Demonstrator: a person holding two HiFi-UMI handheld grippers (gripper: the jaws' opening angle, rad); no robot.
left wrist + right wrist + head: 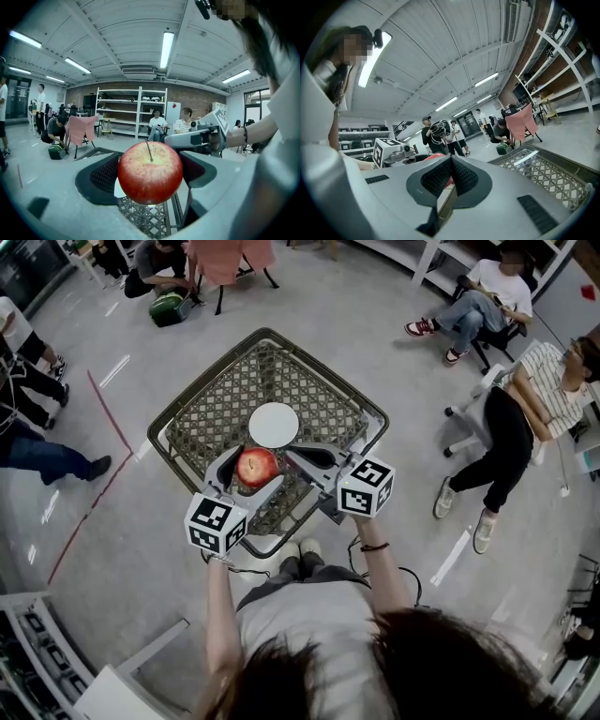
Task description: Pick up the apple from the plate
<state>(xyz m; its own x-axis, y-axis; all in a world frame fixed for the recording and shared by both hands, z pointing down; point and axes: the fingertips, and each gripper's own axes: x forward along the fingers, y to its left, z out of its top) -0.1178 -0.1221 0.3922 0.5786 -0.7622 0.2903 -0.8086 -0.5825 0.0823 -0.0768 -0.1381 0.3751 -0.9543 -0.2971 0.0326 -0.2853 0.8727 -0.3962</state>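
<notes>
Apple (257, 466) is red and round, and the left gripper (253, 474) has it tight between its two jaws, one jaw on each side. It is up off the white plate (273, 425), on the side nearer the person. The plate lies bare on the wire basket (220, 413). The right gripper (292, 456) is just beside the apple, on its right. Its jaws are pressed together and hold nothing. People sit and stand around the room.

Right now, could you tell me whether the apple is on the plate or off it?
Off it. The apple is clamped in the left gripper, and the white plate lies bare beyond it.
</notes>
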